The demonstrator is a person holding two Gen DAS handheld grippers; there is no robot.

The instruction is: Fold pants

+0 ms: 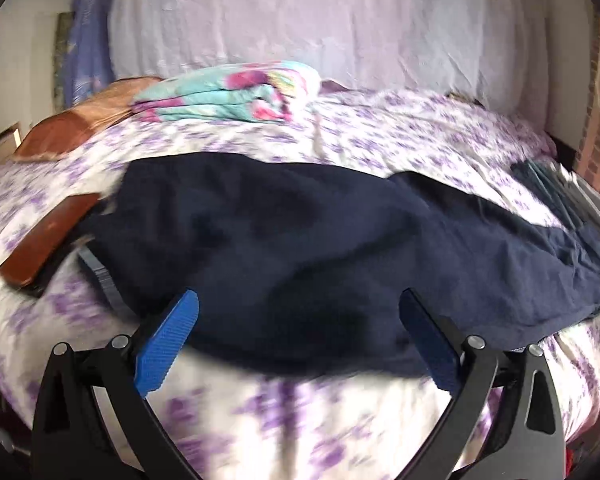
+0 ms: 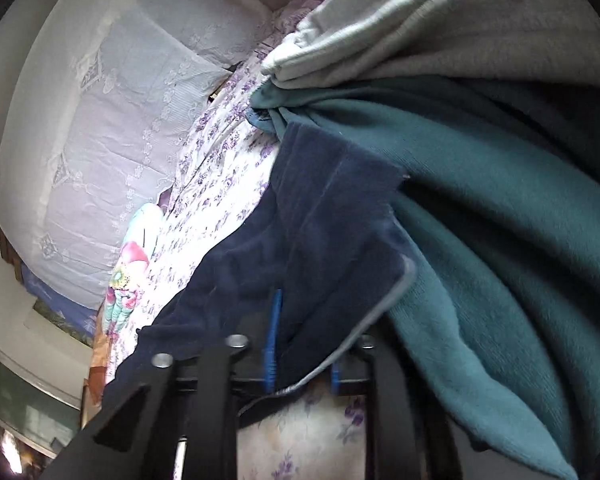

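My right gripper (image 2: 304, 344) has closed down on the hem of the navy pants (image 1: 300, 240); in the right wrist view the cloth runs between the blue pads (image 2: 274, 336), pinched at a gray-edged corner. My left gripper (image 1: 300, 344) stands wide open with nothing in it, its pads either side of the near edge of the pants but not pressing.

The pants lie spread across the bed (image 1: 260, 420), on the purple-flowered sheet, with a brown case (image 1: 48, 240) just beside their left end. A teal garment (image 2: 520, 240) and a gray one (image 2: 460, 20) crowd close to my right gripper.

To do this fold well, I judge I should catch the near edge with the left gripper before lifting, so both ends rise together and the cloth stays flat. I would check that my right pinch has only the navy layer, not the teal one. Then carry both ends over evenly, keeping the edge taut, and lay seam on seam.
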